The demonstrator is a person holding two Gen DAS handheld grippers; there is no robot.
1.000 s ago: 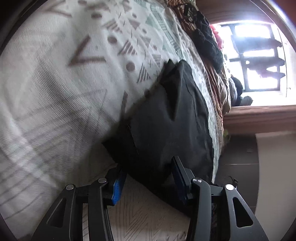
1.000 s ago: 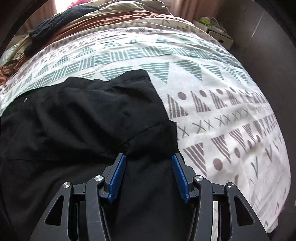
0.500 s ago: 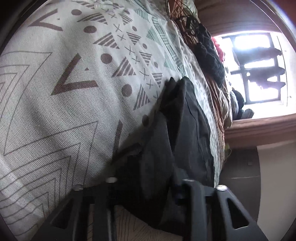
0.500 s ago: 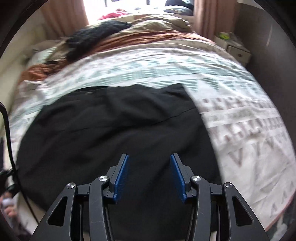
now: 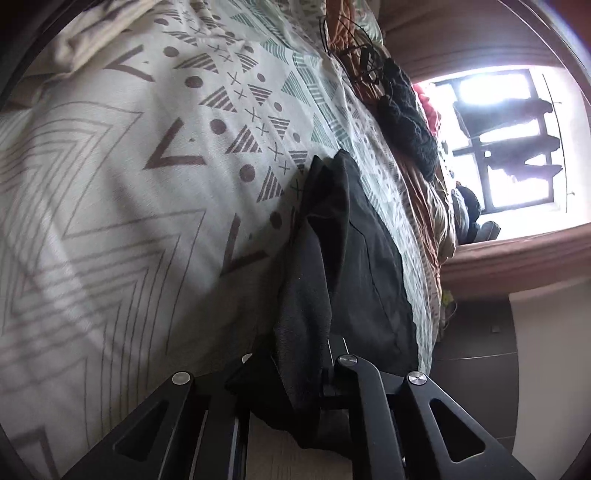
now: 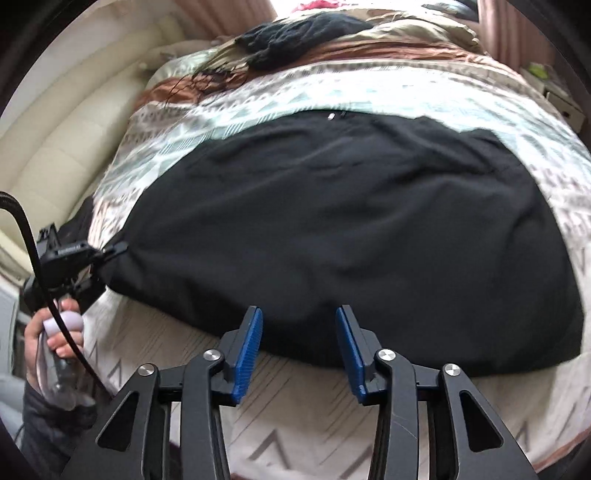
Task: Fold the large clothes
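Observation:
A large black garment (image 6: 340,229) lies spread flat on a patterned bedspread (image 6: 280,413). My right gripper (image 6: 299,350) is open and empty, hovering just in front of the garment's near edge. My left gripper (image 5: 306,373) is shut on the garment's corner (image 5: 310,306); the black cloth bunches between its jaws and hides the pads. In the right wrist view the left gripper (image 6: 110,251) shows at the far left, pinching that corner, held by a hand (image 6: 55,332).
A dark knitted item (image 6: 295,33) and brown and beige bedding (image 6: 388,48) are heaped at the far side of the bed. A padded cream headboard (image 6: 74,140) is at left. A bright window (image 5: 502,144) and a nightstand (image 6: 554,92) lie beyond.
My left gripper has closed on the garment's corner and lifted it. My right gripper has drawn back from over the garment to just past its near edge, still open.

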